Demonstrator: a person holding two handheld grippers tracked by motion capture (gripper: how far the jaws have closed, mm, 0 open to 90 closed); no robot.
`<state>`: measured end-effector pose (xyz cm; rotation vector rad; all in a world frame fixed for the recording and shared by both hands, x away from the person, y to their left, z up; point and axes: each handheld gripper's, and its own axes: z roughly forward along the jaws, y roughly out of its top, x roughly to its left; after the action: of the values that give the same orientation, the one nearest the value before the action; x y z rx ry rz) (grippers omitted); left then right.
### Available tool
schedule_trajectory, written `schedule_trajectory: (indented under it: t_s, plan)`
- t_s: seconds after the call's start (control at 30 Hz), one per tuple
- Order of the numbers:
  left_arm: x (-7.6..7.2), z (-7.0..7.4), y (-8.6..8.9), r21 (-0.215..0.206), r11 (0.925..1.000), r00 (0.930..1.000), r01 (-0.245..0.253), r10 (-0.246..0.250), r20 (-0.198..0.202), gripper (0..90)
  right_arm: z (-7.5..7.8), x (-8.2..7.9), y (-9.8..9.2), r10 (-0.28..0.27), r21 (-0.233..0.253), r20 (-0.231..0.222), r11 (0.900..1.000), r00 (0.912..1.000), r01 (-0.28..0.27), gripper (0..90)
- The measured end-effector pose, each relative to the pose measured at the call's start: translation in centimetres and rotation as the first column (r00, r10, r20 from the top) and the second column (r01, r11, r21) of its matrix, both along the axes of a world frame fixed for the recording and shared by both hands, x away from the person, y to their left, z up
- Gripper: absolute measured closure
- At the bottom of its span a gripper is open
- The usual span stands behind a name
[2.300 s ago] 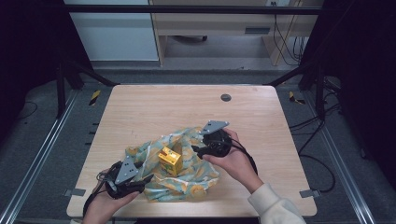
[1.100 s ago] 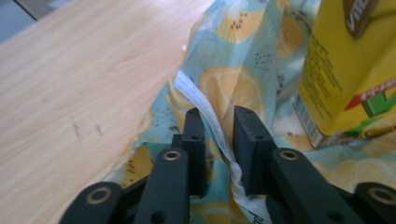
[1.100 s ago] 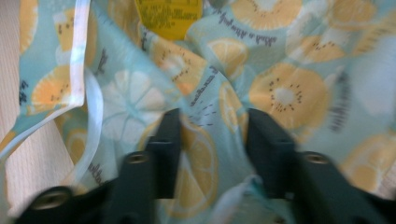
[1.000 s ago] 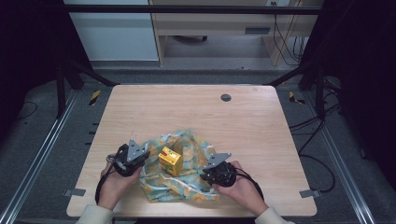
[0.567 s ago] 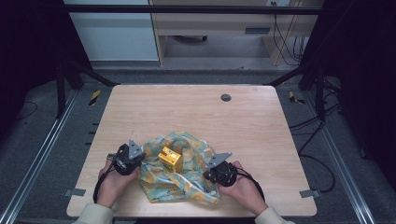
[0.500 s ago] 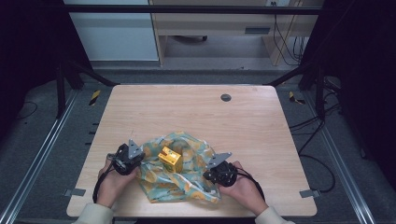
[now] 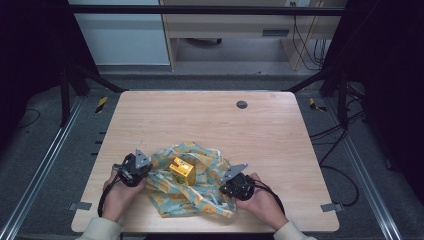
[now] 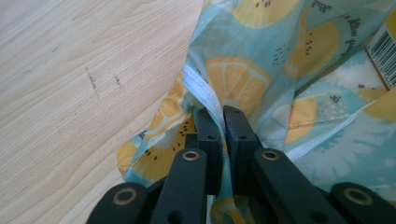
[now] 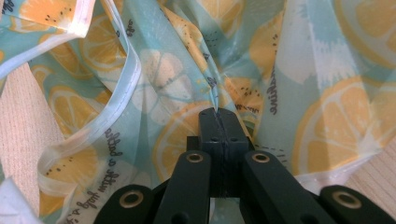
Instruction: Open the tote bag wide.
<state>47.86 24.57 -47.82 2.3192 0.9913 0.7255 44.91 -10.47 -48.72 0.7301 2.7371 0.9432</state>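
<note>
One cloth bag printed with orange slices on pale blue lies crumpled at the near middle of the wooden table, and one small yellow box sits on top of it, just left of the bag's middle. Two grippers work the bag, one at each side. The left gripper is at the bag's left edge; in the left gripper view its jaws stand a narrow slit apart, with a white-stitched hem of the cloth running up between them. The right gripper is at the bag's right edge; in the right gripper view its jaws are pressed together, pinching a fold of the fabric. A loose white-edged strap loops across the cloth to the left of those jaws. One round dark grommet is set in the table's far side, well apart from the bag. Both hands, left and right, come in from the near edge, forearms low, each wrapped around its gripper and angled inward toward the bag.
</note>
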Motion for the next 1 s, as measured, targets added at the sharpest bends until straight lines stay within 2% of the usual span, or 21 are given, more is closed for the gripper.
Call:
schedule_trajectory:
  t_s: [0.33, 0.83, 0.9, 0.97, 1.0]
  plan:
    - [0.1, 0.1, 0.3, -0.005, 0.9998, 0.9998, -0.021, 0.021, -0.003, 88.2, 0.1, 0.1, -0.4, 0.000, -0.016, -0.004, 1.000, 1.0000, 0.000, 90.0]
    - [0.0, 0.1, 0.5, -0.008, 0.9993, 0.9993, -0.037, 0.037, -0.002, 88.0, 0.0, -0.1, -0.9, -0.001, -0.003, -0.012, 1.000, 0.9999, 0.001, 90.0]
    - [-0.2, 0.1, 0.5, -0.017, 0.9990, 0.9990, -0.041, 0.042, 0.016, 82.7, 0.1, -0.1, -0.9, -0.002, 0.006, -0.002, 1.000, 1.0000, 0.002, 87.8]
    - [-0.3, 0.2, 0.4, -0.031, 0.9982, 0.9983, -0.051, 0.052, 0.025, 73.8, 0.2, -0.1, -1.0, 0.001, 0.005, 0.013, 1.000, 0.9999, -0.001, 80.7]
    - [-0.4, 0.3, 0.4, -0.038, 0.9976, 0.9980, -0.057, 0.058, 0.026, 66.5, 0.3, -0.2, -1.0, -0.011, 0.010, 0.023, 1.000, 0.9997, 0.010, 76.4]
